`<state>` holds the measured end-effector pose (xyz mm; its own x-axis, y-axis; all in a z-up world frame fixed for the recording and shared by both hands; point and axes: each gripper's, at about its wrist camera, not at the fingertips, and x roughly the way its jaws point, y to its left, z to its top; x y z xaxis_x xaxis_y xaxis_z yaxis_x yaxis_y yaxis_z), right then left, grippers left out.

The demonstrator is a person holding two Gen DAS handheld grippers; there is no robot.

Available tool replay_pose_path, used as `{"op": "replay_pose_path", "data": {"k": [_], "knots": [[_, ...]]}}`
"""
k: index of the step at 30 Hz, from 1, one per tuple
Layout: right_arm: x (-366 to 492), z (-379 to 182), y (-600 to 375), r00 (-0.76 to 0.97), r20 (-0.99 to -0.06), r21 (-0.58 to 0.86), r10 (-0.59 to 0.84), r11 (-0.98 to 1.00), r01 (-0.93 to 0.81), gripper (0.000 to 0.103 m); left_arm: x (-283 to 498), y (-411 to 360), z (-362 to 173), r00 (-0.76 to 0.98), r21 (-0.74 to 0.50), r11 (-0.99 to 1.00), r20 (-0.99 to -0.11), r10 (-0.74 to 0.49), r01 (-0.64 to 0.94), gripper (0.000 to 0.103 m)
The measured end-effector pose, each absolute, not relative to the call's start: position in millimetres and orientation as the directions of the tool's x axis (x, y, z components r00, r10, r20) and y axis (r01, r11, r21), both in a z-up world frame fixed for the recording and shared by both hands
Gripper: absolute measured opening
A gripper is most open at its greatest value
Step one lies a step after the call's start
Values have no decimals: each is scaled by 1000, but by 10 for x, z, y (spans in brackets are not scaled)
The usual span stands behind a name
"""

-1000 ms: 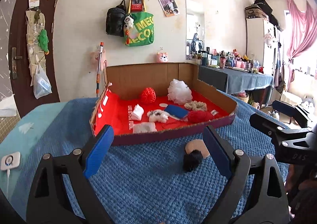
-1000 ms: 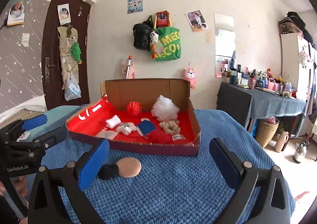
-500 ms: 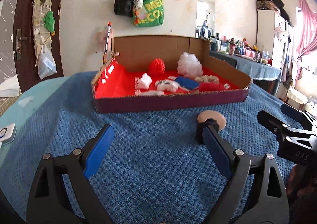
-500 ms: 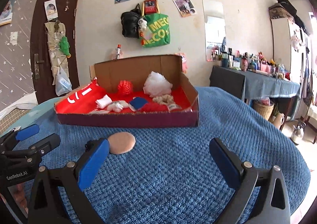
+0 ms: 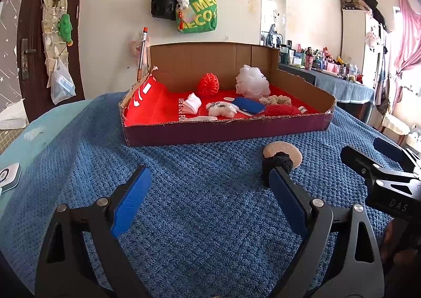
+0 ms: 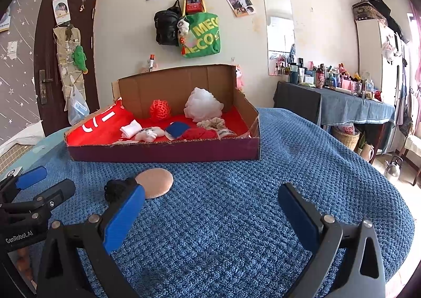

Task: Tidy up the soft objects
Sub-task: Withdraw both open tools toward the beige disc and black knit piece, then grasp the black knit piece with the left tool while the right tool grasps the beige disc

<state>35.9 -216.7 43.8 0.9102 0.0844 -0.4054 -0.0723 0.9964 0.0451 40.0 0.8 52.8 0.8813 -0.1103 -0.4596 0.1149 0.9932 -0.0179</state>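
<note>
A cardboard box (image 5: pixel 223 132) (image 6: pixel 163 152) with a red lining stands on the blue blanket and holds several soft things: a red mesh ball (image 5: pixel 208 84), a white bath pouf (image 5: pixel 251 81), a white plush toy (image 5: pixel 222 108) and a blue pad (image 5: pixel 248 105). In front of it lie a black scrunchie (image 5: pixel 277 165) (image 6: pixel 117 188) and a tan round puff (image 5: pixel 282 154) (image 6: pixel 155 182). My left gripper (image 5: pixel 208 196) is open and empty, its right finger just before the scrunchie. My right gripper (image 6: pixel 210 208) is open and empty, its left finger beside the scrunchie.
The blue knitted blanket (image 6: pixel 236 219) covers the bed. A white device (image 5: pixel 8 177) lies at the left edge. A cluttered dresser (image 6: pixel 342 103) stands at the right, with a basket and a kettle (image 6: pixel 393 167) on the floor. Bags hang on the wall.
Both grippers have dropped lower and come closer to the blanket. The scrunchie and puff now appear nearer to the fingers. Neither gripper has changed its opening.
</note>
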Motion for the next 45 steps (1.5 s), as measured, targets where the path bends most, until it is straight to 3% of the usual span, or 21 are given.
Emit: {"op": "replay_pose_path", "data": {"k": [20, 26, 34, 40, 45], "knots": [[431, 449, -2225, 891, -450, 48, 61, 998, -44, 103, 509, -36, 533, 854, 10, 992, -510, -107, 130, 92], [574, 587, -2381, 881, -471, 53, 40, 998, -16, 103, 730, -104, 618, 820, 6, 983, -553, -149, 182, 92], [756, 756, -2579, 877, -479, 52, 21, 999, 4, 103, 1029, -279, 606, 695, -83, 943, -656, -296, 323, 92], [912, 803, -2666, 854, -507, 99, 118, 992, -78, 103, 1191, -430, 515, 617, -85, 919, -717, -325, 385, 91], [1089, 758, -2574, 769, -586, 151, 257, 966, -208, 103, 1245, -388, 453, 638, 18, 932, -734, -233, 361, 91]]}}
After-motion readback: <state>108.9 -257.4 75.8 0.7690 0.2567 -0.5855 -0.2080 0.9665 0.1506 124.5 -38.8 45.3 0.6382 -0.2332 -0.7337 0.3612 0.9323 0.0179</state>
